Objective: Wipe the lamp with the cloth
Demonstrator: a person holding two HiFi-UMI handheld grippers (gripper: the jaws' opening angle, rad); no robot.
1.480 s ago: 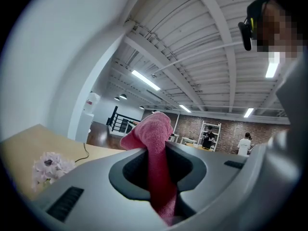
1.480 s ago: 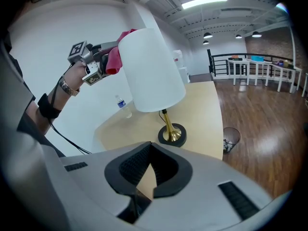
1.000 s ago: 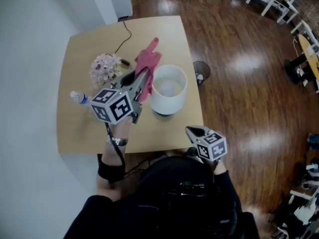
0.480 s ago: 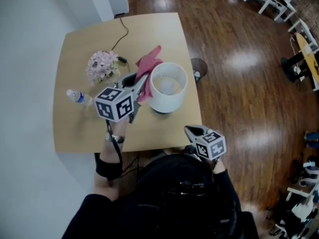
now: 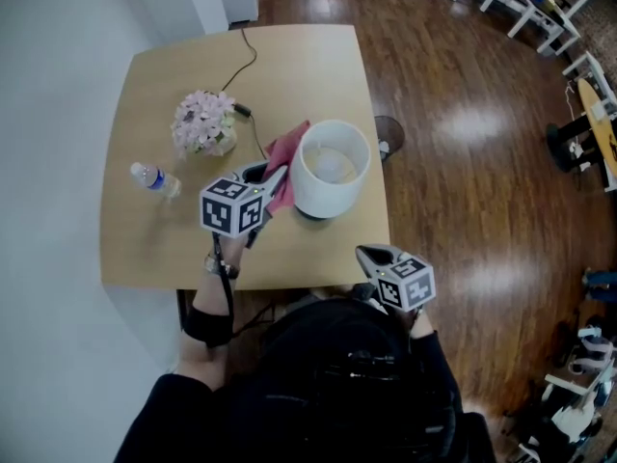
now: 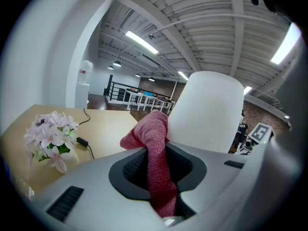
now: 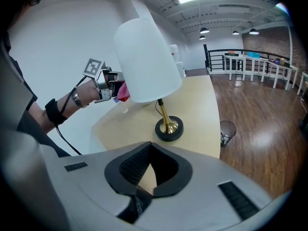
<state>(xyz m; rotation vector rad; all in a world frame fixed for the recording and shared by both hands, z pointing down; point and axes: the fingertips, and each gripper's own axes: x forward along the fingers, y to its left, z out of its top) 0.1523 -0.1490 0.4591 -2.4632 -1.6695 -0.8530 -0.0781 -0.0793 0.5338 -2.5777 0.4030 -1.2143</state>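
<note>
Jaws of the left gripper (image 5: 274, 176) clamp one red cloth (image 5: 287, 152) against the white shade of the single lamp (image 5: 333, 167) on the surface (image 5: 145, 249). The right gripper (image 5: 372, 255) holds its jaws together, empty. One bottle (image 5: 152, 177) and one flower bunch (image 5: 203, 123) stand nearby.

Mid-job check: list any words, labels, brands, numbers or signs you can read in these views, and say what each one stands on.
No text is legible in any view.
Water bottle label: too small to read.
Marker cubes: black-and-white square patterns only, no letters or numbers.
Lamp shade and cloth: no print visible.
</note>
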